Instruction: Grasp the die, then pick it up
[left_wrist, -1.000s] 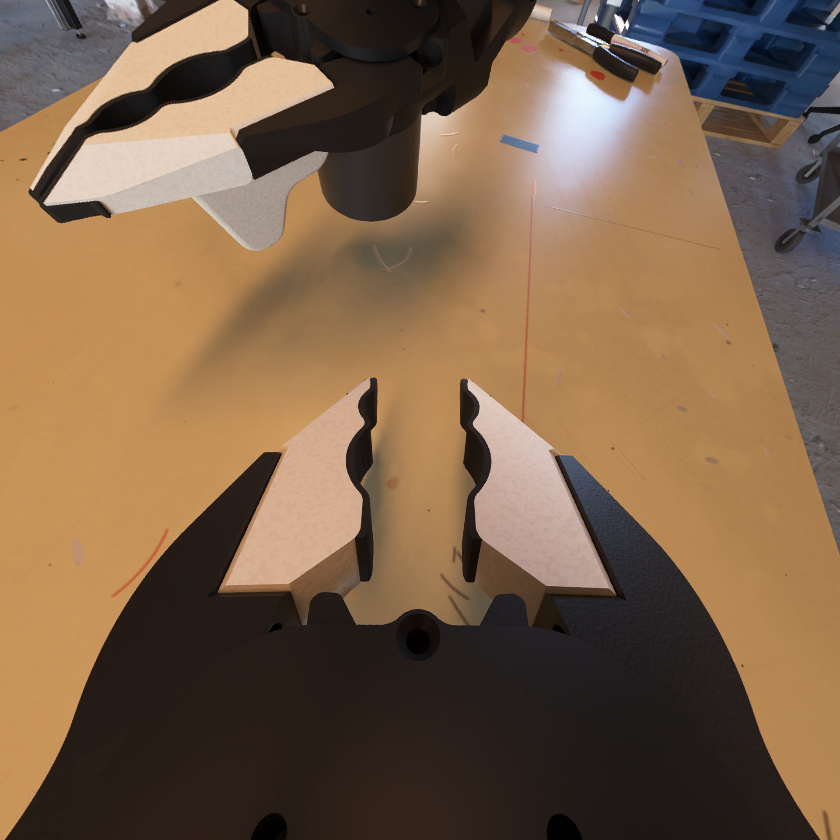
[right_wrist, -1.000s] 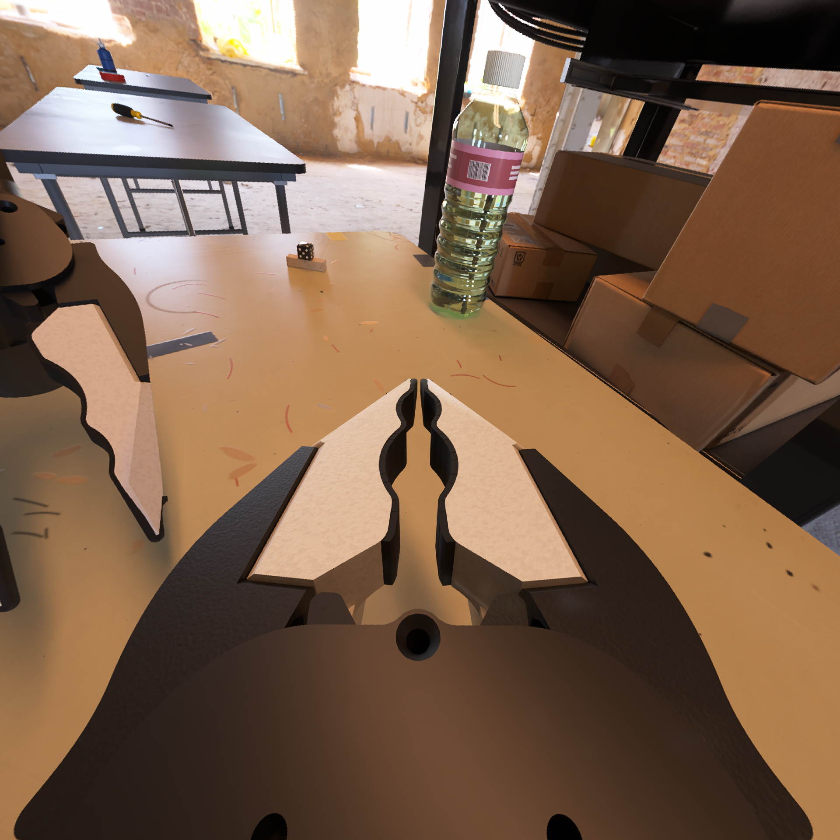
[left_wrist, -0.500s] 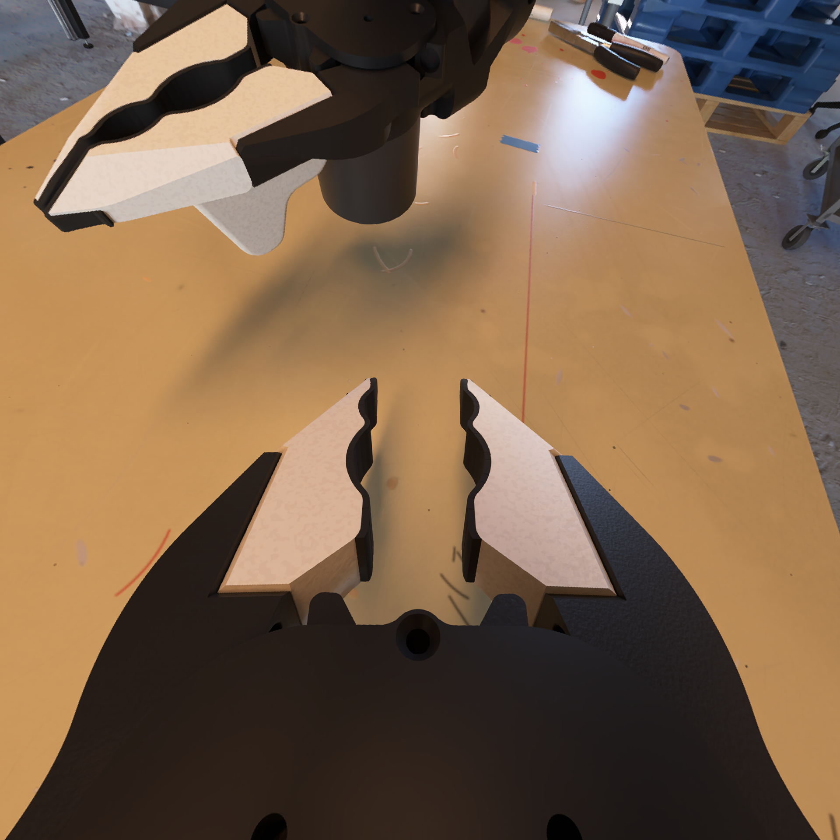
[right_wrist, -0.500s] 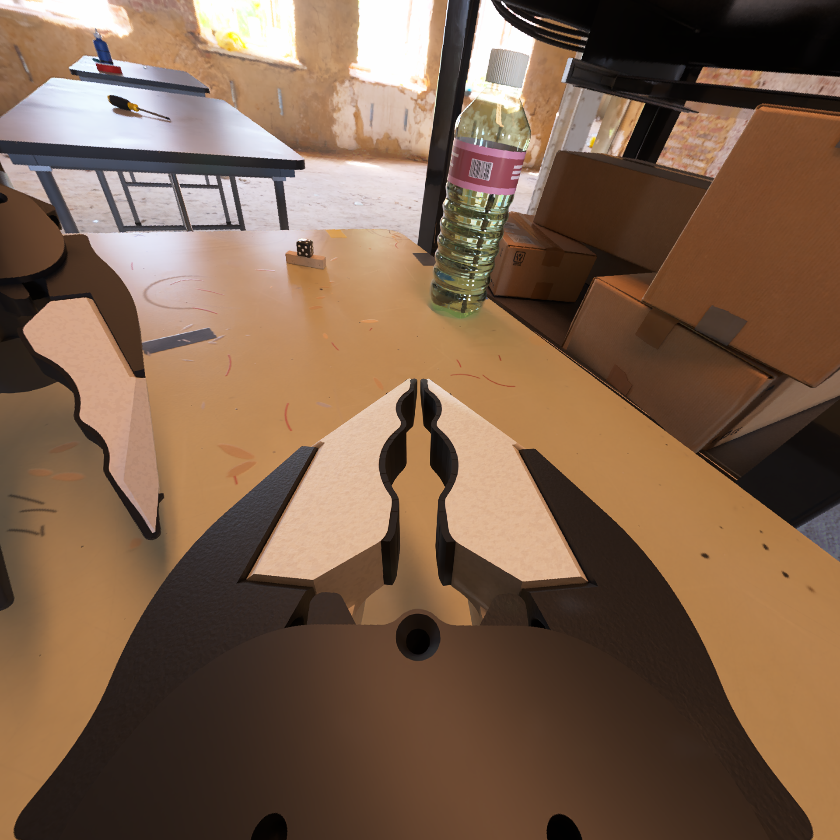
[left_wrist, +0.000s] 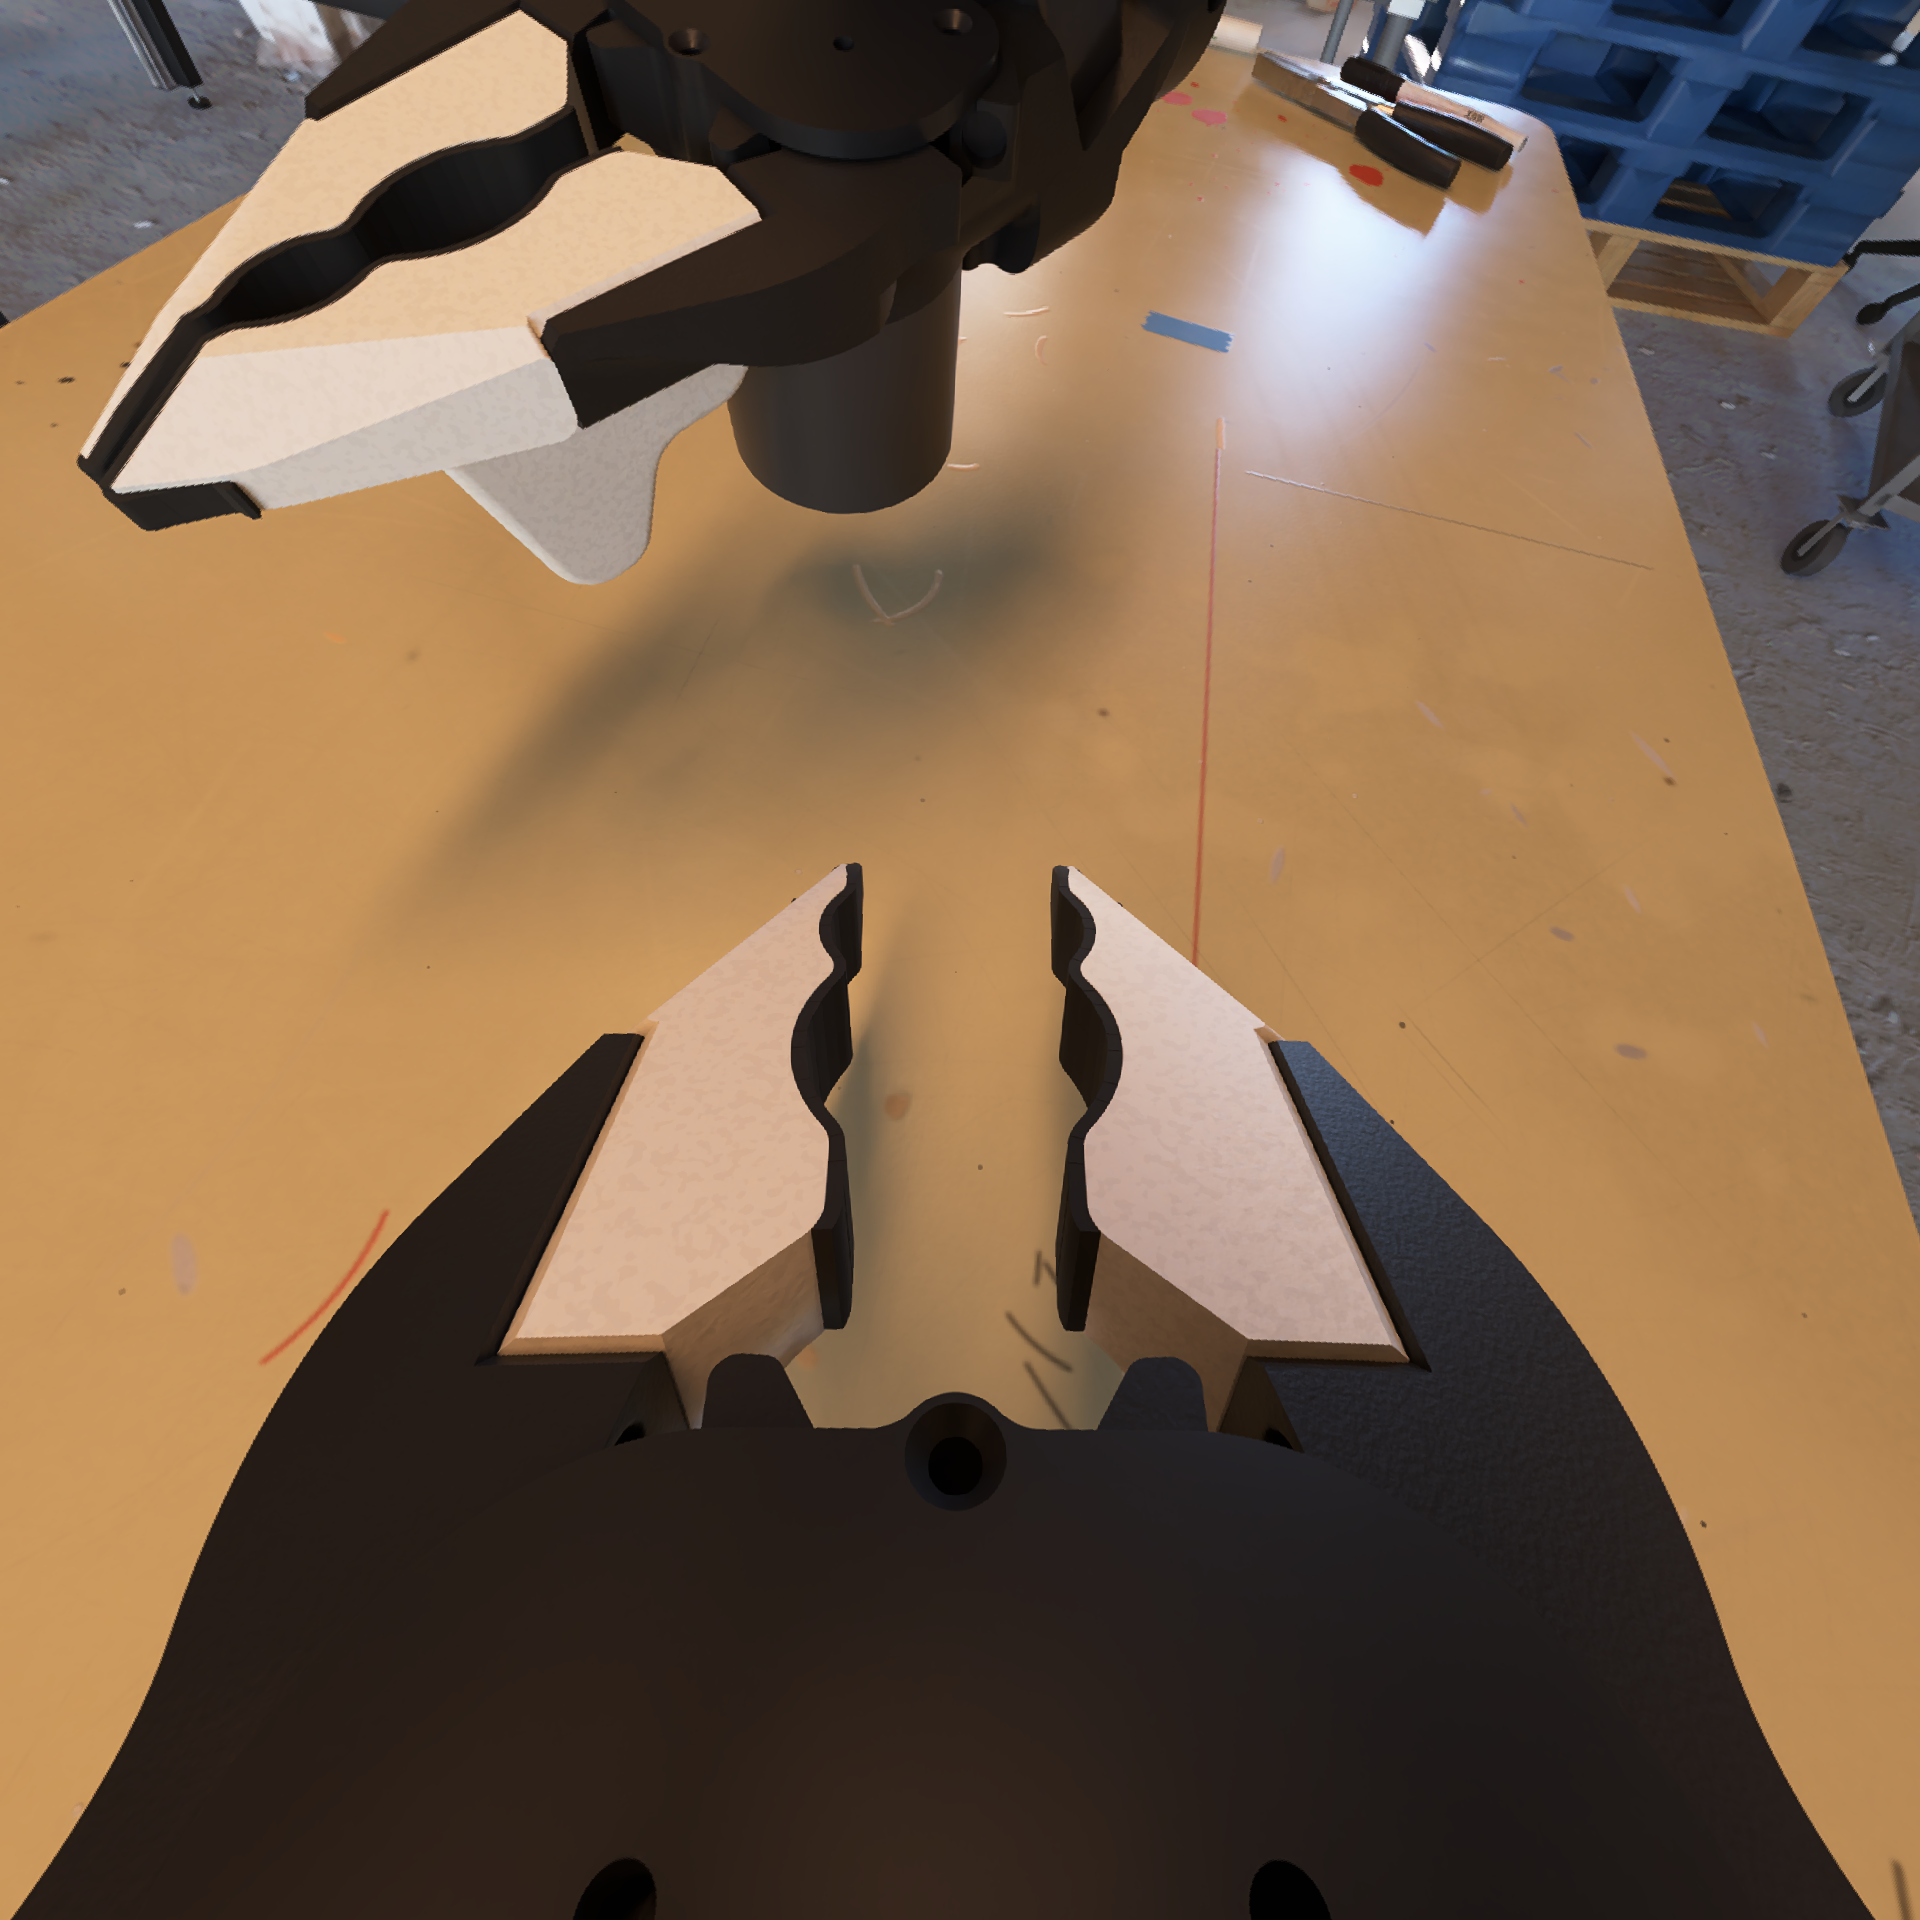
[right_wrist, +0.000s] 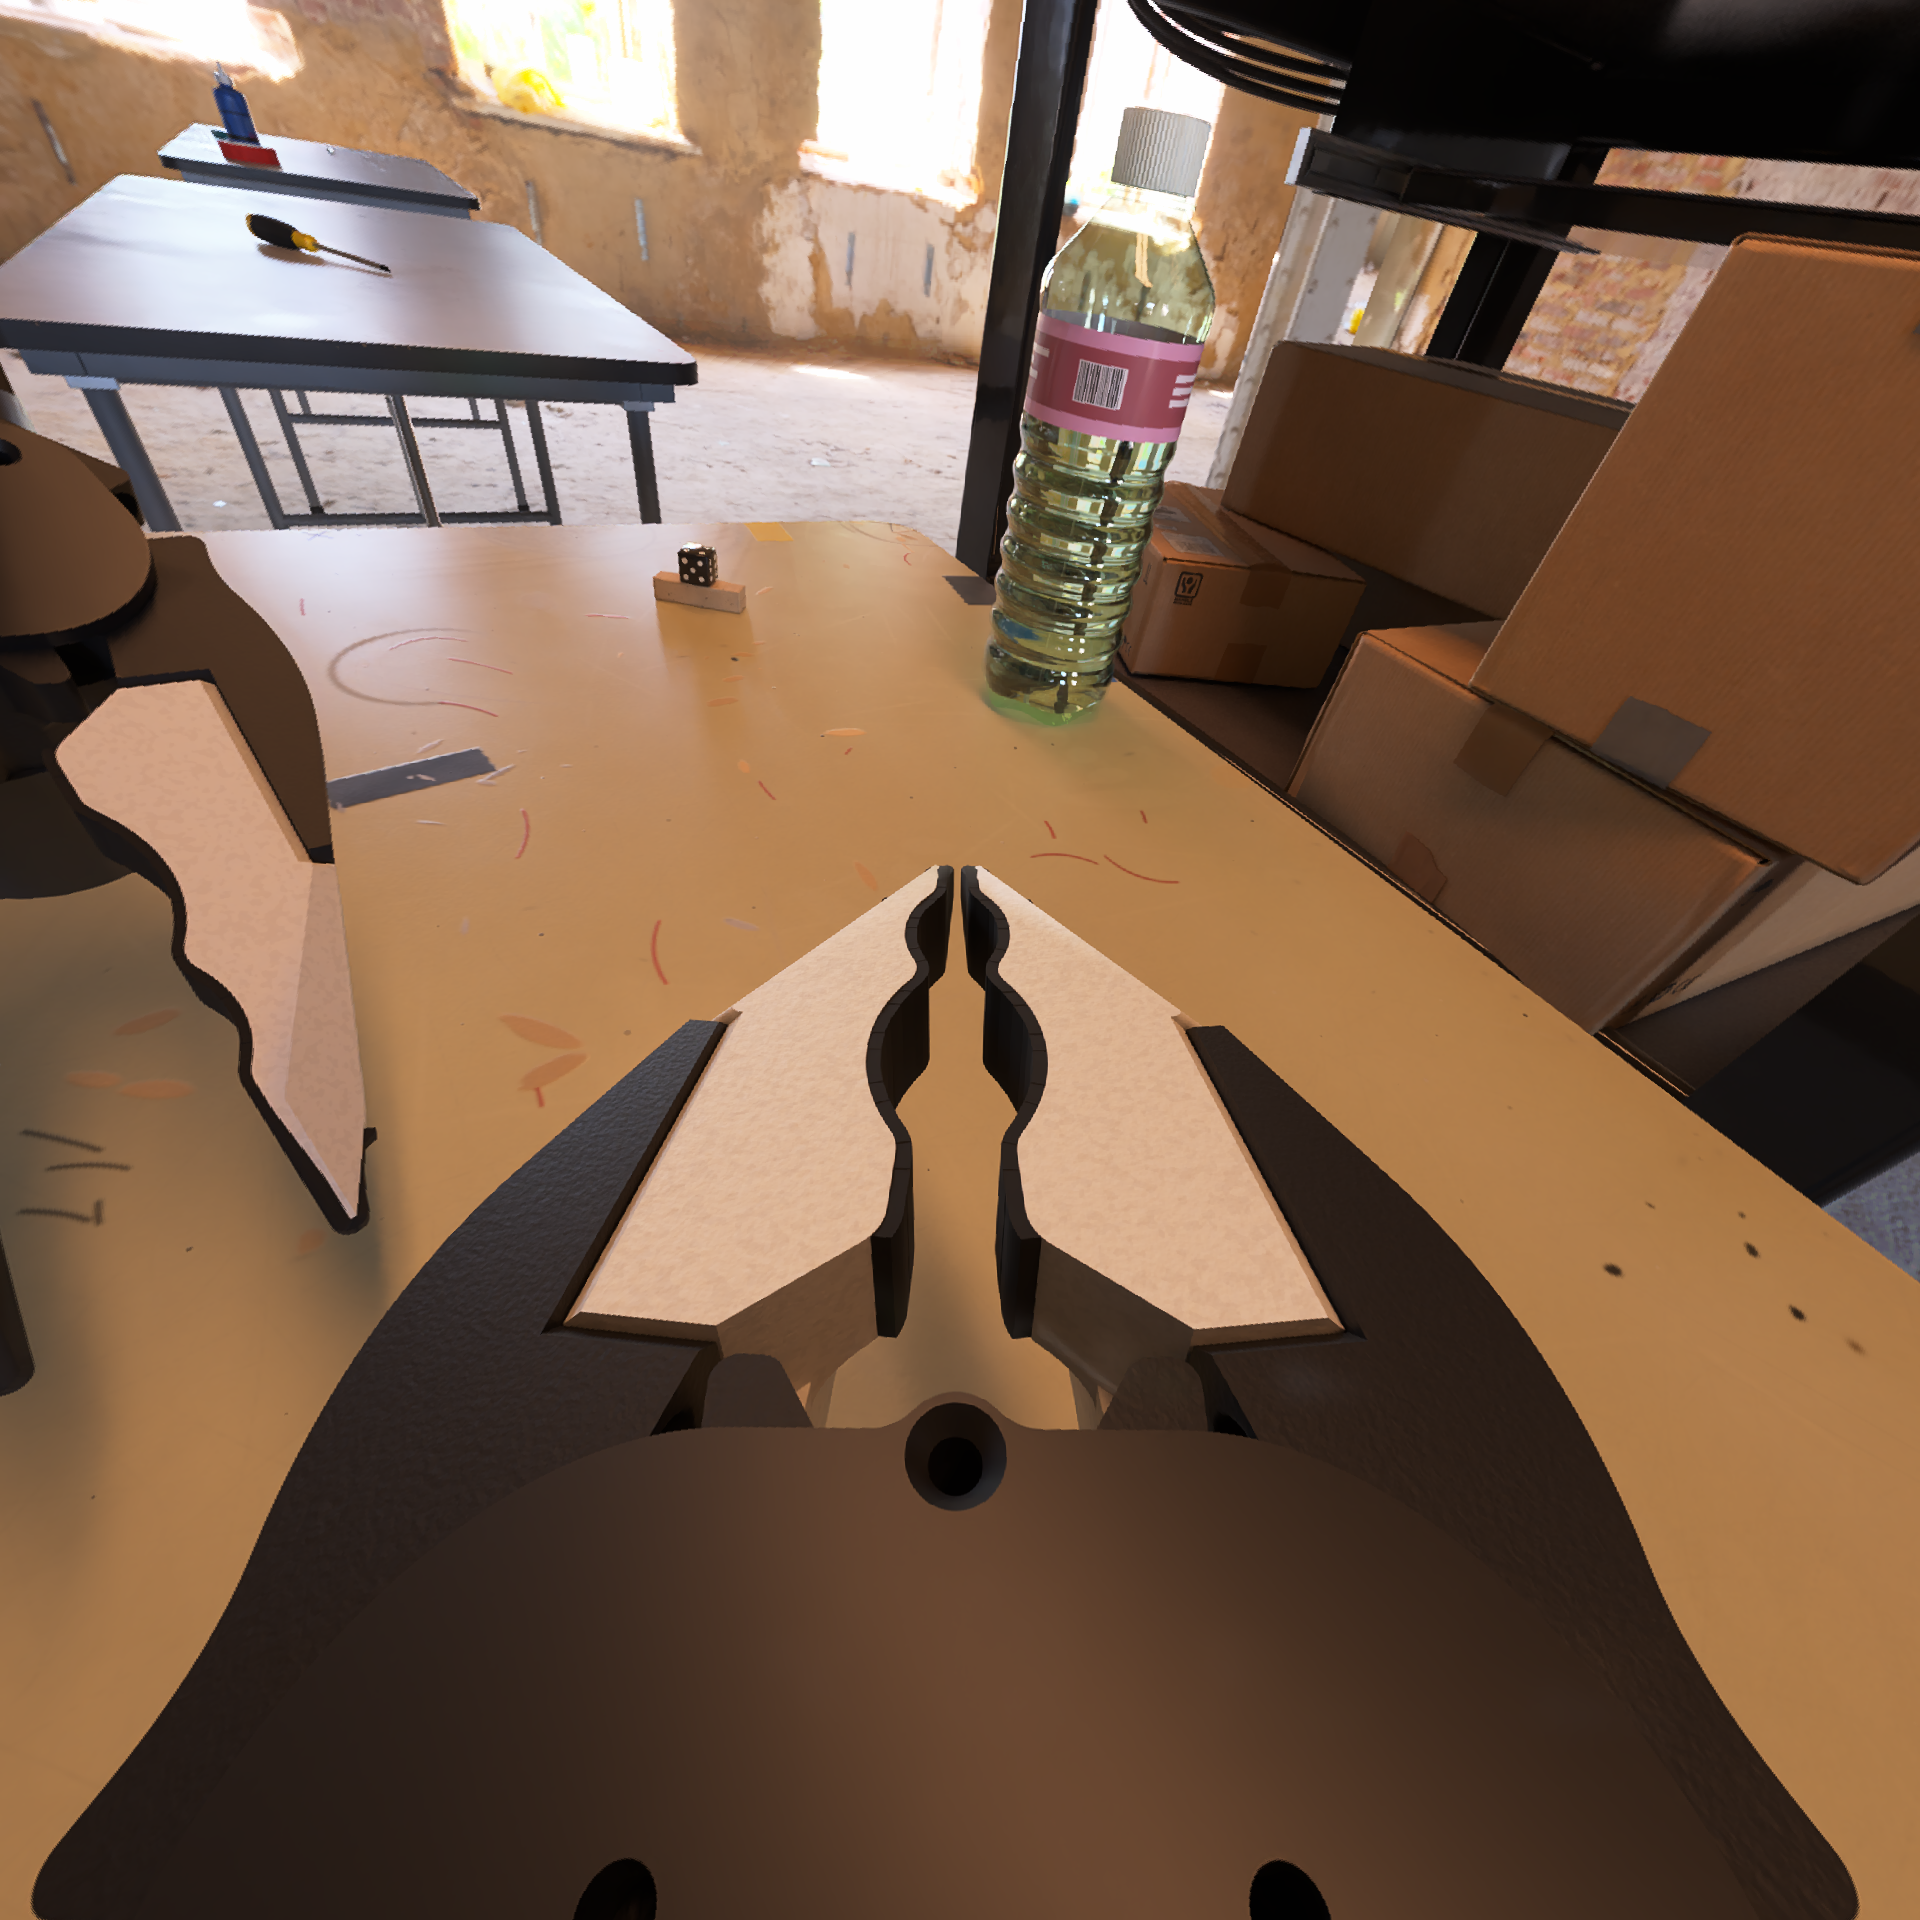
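I was at the very start of it: the die (right_wrist: 697, 564) sat untouched, well ahead of my right gripper (right_wrist: 955, 873) and a little to its left, perched on a small pale wooden block (right_wrist: 699, 593) near the far edge of the table (right_wrist: 1299, 1091). Nothing was grasped yet. My right gripper had its fingers drawn together, only a sliver of gap at the tips, and held nothing. My left gripper (left_wrist: 956, 873) had its fingers apart with bare table between them, also empty; it faced the other way down the table, so the die was out of its view.

By my reckoning the reach was the step in hand, and the next move called for the right gripper to travel forward and slightly left, spread its fingers, and come in around the die without knocking it off the block. It looked small and light, so a clumsy nudge could have sent it tumbling.

Ahead and to the right stood a clear plastic bottle (right_wrist: 1103, 436) with a pink label, upright by the table's edge, well apart from the die. The table was scuffed tan board, streaked with red marks and a strip of grey tape (right_wrist: 410, 776). Beyond it were cardboard boxes (right_wrist: 1621, 665) on the right, dark tables (right_wrist: 312, 301) with a screwdriver (right_wrist: 312, 241) on the left, and worn plaster walls with bright windows.
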